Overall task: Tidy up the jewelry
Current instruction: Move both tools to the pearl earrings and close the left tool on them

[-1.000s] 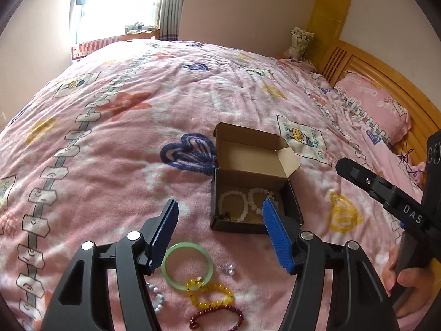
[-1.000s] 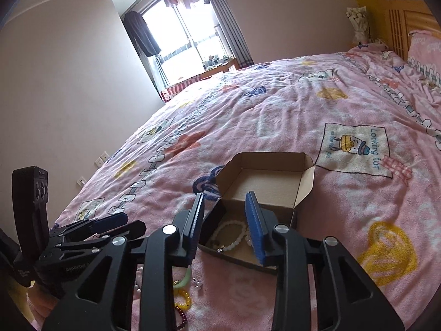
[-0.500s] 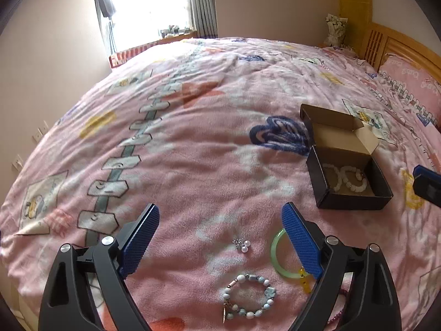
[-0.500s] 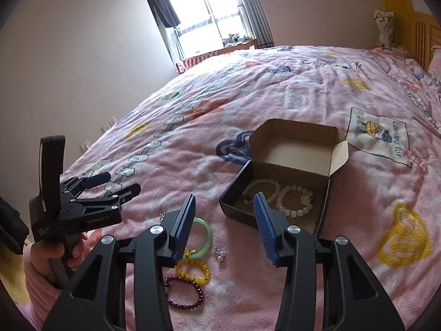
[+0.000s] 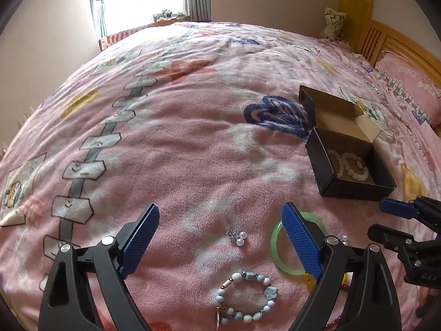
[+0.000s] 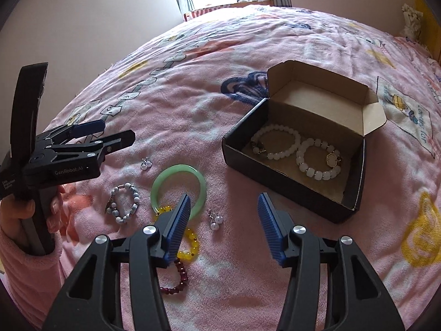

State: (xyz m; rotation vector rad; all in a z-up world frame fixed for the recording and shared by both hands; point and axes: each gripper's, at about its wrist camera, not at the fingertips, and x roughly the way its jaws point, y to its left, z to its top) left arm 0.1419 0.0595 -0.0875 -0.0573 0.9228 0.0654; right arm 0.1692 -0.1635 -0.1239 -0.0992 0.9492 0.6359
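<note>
Between my right jaws [image 6: 223, 215] there is only pink blanket and a small pearl earring [image 6: 215, 218]; they have just been opening and stand about half spread, gripping nothing. Just to their left of that earring lies the green bangle [image 6: 178, 186], with the yellow bead bracelet [image 6: 190, 244] and the dark red bracelet [image 6: 177, 278] partly under my left pad. My left jaws [image 5: 220, 234] are spread wide, empty too, framing a second pearl earring [image 5: 238, 237], with the blue-and-white bead bracelet [image 5: 246, 298] nearer me than that earring. The bangle sits to its right, half behind my right-hand pad.

Beyond the bangle stands the open black box [image 6: 242, 160] on the bed [image 5: 193, 138], lid folded back, two white bead bracelets [image 6: 275, 144] already inside. I judge the loose pieces lie clustered close to the box so each needs only a short carry, and both jaws are open to take a piece apiece.
</note>
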